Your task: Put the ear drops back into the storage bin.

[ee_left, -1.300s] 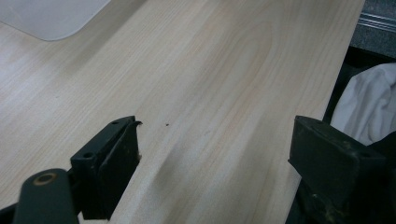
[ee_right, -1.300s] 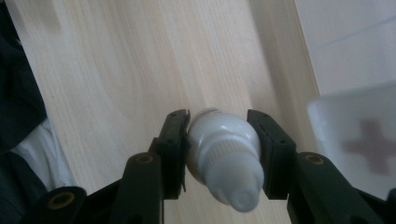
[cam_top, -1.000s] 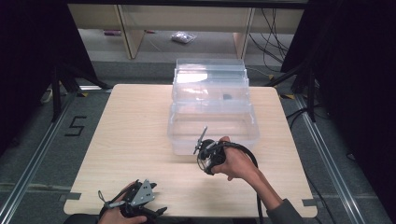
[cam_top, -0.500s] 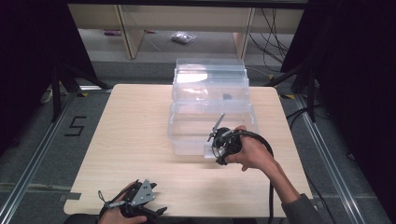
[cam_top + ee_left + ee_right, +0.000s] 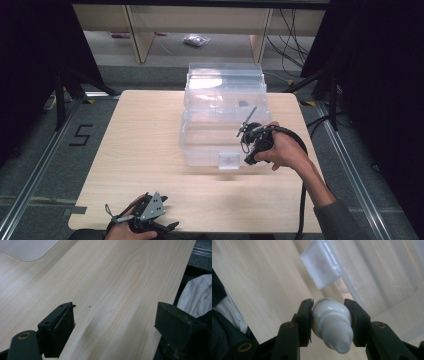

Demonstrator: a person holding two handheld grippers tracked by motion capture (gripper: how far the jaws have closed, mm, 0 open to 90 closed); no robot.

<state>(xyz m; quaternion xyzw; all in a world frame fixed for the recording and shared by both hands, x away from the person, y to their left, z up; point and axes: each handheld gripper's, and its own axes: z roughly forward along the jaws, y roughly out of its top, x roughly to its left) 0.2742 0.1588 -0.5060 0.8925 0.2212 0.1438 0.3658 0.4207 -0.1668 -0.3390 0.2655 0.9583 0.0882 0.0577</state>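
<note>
My right gripper (image 5: 329, 305) is shut on a small white bottle (image 5: 332, 322), pads pressing its body, nozzle end toward the camera. In the high view the right gripper (image 5: 249, 157) hovers at the front right corner of a clear plastic box (image 5: 200, 150), just right of its front latch (image 5: 229, 161). That latch (image 5: 322, 265) lies just beyond the bottle in the right gripper view. The box's lid stands open at the back. My left gripper (image 5: 167, 227) rests at the table's front edge. Its jaws stand wide apart over bare wood, so the left gripper (image 5: 115, 315) is open.
The light wooden table (image 5: 140, 150) carries the box at its far middle. A black cable (image 5: 301, 200) trails from the right gripper along the forearm. White cloth (image 5: 195, 297) shows past the table's edge. Shelving and a small bag (image 5: 196, 40) lie behind the table.
The right gripper, still holding the white bottle, has risen and moved rightward along the box's front to its right corner. The left gripper has stayed put.
</note>
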